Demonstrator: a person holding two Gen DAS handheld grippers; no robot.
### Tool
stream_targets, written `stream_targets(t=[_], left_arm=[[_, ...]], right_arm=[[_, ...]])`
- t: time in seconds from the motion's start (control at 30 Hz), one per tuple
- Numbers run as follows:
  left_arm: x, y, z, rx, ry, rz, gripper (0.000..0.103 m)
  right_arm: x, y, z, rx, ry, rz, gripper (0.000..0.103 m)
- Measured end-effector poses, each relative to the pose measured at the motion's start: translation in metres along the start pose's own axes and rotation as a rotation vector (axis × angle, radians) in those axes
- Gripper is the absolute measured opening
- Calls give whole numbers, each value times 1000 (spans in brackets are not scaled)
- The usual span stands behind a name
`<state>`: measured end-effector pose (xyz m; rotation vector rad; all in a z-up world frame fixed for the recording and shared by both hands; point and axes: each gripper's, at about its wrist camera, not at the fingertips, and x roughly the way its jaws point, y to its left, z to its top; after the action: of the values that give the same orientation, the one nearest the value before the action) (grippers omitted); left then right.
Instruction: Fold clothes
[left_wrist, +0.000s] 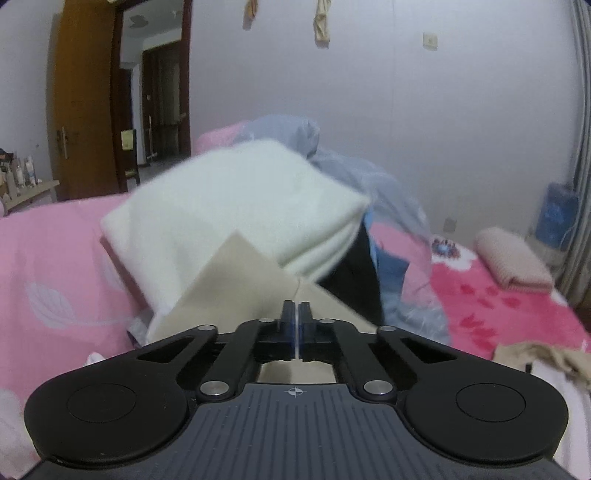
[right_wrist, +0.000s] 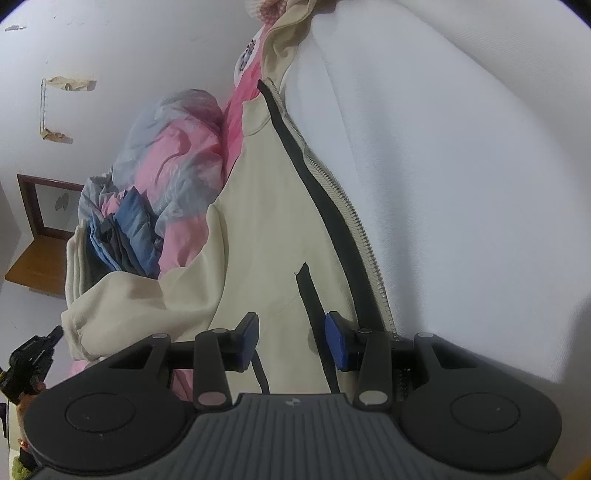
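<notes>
Jacket zipper lengthwise away from parted, empty right gripper; left gripper pinching seemingly its beige cloth.

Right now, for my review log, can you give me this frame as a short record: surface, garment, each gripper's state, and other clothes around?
surface: pink bedspread
garment: beige zip jacket, lying open, zipper exposed
left gripper: jaws shut on a beige fabric fold
right gripper: jaws open, above the jacket near its pocket slit
other clothes: folded white stack; folded pinkish knit
</notes>
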<state>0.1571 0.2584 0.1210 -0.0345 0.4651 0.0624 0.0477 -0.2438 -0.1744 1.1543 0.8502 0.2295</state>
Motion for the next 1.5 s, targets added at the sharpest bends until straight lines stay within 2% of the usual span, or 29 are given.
stream_targets(t=[0.13, 0.17, 0.23, 0.27, 0.3, 0.37, 0.47, 0.5, 0.57, 0.63, 0.7, 0.73, 0.77, 0.8, 0.87, 0.97, 1.07, 1.3, 1.37, 1.47, 1.5], left_arm=[[-21, 6, 12, -26, -39, 1, 0], [-23, 7, 14, -13, -42, 20, 0], [-21, 14, 17, 5, -33, 53, 9], [-18, 17, 18, 10, -28, 69, 35], [-15, 21, 19, 14, -22, 84, 69], [-3, 23, 14, 54, -11, 109, 89], [17, 25, 6, 114, 4, 146, 95], [23, 26, 4, 134, 9, 159, 95], [37, 31, 1, 101, 57, 138, 94], [49, 35, -1, 61, 112, 113, 83], [55, 34, -4, 52, 134, 129, 55], [55, 33, -6, 52, 135, 125, 49], [53, 31, -8, 55, 133, 125, 34], [52, 29, -8, 66, 131, 134, 24], [47, 21, -9, 93, 126, 133, 15], [37, 6, -9, 111, 108, 165, 12], [14, -5, -2, 47, 54, 155, 11], [-76, -14, 26, -66, -69, 112, 11], [-89, -6, 23, -86, -75, 145, 11], [-81, 17, 4, -85, -3, 248, 11], [-70, 28, -7, -94, 46, 279, 11]], right_arm=[[2, 1, 0, 7, -3, -2, 42], [2, 1, 0, 10, -1, -1, 42], [1, -1, 1, 17, 4, 5, 42], [1, -1, 2, 20, 6, 7, 42], [1, -1, 2, 23, 7, 8, 42], [1, -2, 3, 23, 9, 8, 42], [0, -2, 3, 20, 11, 7, 42], [0, -2, 3, 19, 11, 6, 42], [0, -3, 3, 18, 11, 6, 42], [0, -3, 2, 16, 10, 5, 42], [0, -4, 2, 13, 10, 3, 42], [0, -4, 2, 12, 10, 2, 42], [0, -4, 2, 12, 10, 2, 42], [0, -4, 2, 13, 9, 2, 42], [0, -4, 2, 14, 8, 3, 42], [0, -4, 1, 15, 7, 3, 42], [0, -4, 1, 19, 8, 5, 42], [-1, -4, 2, 22, 10, 5, 42], [-1, -5, 3, 26, 12, 6, 42], [0, -6, 3, 32, 14, 9, 42], [0, -6, 3, 34, 15, 10, 42]])
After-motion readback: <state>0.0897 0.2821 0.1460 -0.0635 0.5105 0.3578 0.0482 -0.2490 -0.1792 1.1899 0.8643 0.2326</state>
